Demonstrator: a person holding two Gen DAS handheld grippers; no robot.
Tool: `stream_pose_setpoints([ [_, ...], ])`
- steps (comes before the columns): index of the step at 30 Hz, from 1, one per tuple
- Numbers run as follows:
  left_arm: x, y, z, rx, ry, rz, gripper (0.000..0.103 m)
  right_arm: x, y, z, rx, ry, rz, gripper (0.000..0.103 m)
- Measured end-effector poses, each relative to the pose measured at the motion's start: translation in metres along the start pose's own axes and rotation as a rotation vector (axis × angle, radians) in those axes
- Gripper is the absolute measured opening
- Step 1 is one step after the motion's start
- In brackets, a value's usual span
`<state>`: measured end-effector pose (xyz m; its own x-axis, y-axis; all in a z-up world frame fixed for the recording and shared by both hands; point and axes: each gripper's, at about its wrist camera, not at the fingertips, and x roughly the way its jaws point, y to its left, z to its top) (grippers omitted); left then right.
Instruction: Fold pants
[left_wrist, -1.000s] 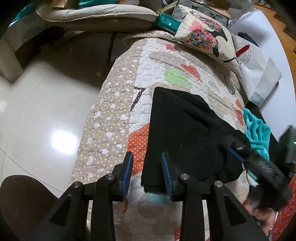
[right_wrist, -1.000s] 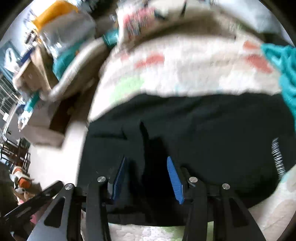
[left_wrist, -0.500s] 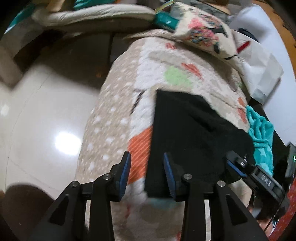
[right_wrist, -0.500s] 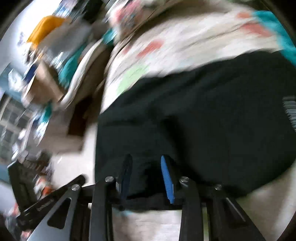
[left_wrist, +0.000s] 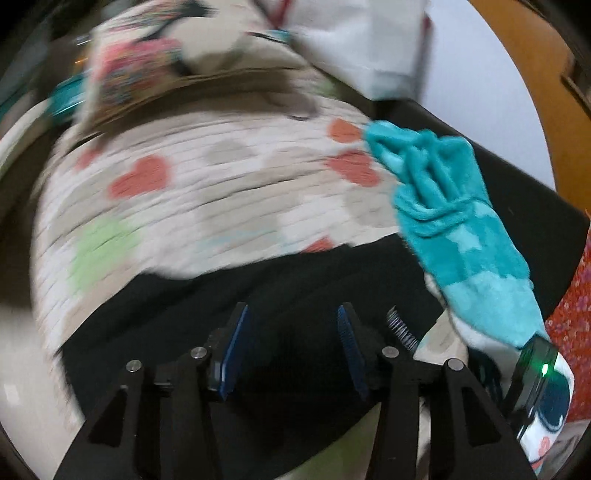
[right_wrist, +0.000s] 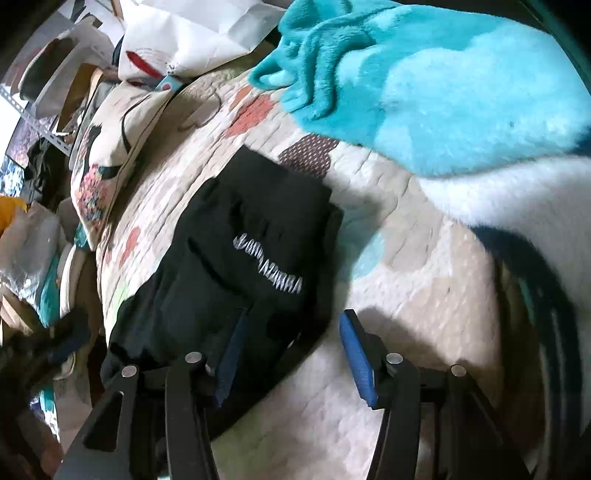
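The black pants (right_wrist: 243, 258) lie folded into a compact pile on the heart-patterned quilt (right_wrist: 388, 288), white lettering facing up. They also fill the lower part of the left wrist view (left_wrist: 258, 291). My left gripper (left_wrist: 291, 332) is open and hovers just above the black fabric, holding nothing. My right gripper (right_wrist: 291, 339) is open over the near right edge of the pants, its left finger above the cloth and its right finger above the quilt.
A teal fleece blanket (right_wrist: 424, 92) lies on the quilt to the right of the pants and shows in the left wrist view (left_wrist: 454, 229). A floral pillow (right_wrist: 107, 162) and a white bag (right_wrist: 192, 33) sit at the far end. Clutter lines the left side.
Both grippers have swung to the right across the pants. The right gripper opened wider and moved from the pants' middle to their right edge. The pants lie as before.
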<state>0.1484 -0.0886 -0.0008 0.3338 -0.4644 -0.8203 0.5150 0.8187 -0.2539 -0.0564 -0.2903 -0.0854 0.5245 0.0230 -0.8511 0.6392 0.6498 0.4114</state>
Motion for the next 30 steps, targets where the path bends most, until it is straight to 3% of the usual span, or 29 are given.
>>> stream_pose_setpoints([
  [8, 0.092, -0.073, 0.047, 0.205, 0.116, -0.111, 0.048, 0.011, -0.005, 0.011, 0.052, -0.037, 0.061, 0.062],
  [12, 0.132, -0.095, 0.057, 0.297, 0.189, -0.122, 0.058, 0.021, -0.003, 0.016, 0.052, -0.06, 0.095, 0.066],
  [14, 0.151, -0.101, 0.058, 0.329, 0.24, -0.099, 0.058, 0.024, -0.001, 0.017, 0.041, -0.065, 0.104, 0.067],
  [15, 0.158, -0.103, 0.058, 0.354, 0.259, -0.082, 0.049, 0.027, 0.0, 0.019, 0.036, -0.056, 0.111, 0.068],
  [16, 0.16, -0.105, 0.057, 0.375, 0.257, -0.056, 0.032, 0.029, 0.002, 0.021, 0.032, -0.039, 0.121, 0.068],
  [17, 0.159, -0.105, 0.057, 0.389, 0.25, -0.044, 0.027, 0.03, 0.002, 0.024, 0.037, -0.018, 0.138, 0.065],
  [18, 0.156, -0.104, 0.057, 0.391, 0.246, -0.063, 0.016, 0.034, 0.005, 0.027, 0.049, 0.009, 0.157, 0.053],
  [21, 0.134, -0.092, 0.059, 0.357, 0.212, -0.117, 0.012, 0.038, 0.008, 0.031, 0.059, 0.059, 0.165, 0.027],
  [25, 0.096, -0.07, 0.059, 0.302, 0.137, -0.123, 0.011, 0.026, 0.031, 0.036, -0.024, 0.027, 0.19, 0.021],
  [30, 0.036, -0.018, 0.055, 0.149, 0.032, -0.18, 0.011, -0.005, 0.085, 0.023, -0.259, -0.056, 0.221, 0.02],
])
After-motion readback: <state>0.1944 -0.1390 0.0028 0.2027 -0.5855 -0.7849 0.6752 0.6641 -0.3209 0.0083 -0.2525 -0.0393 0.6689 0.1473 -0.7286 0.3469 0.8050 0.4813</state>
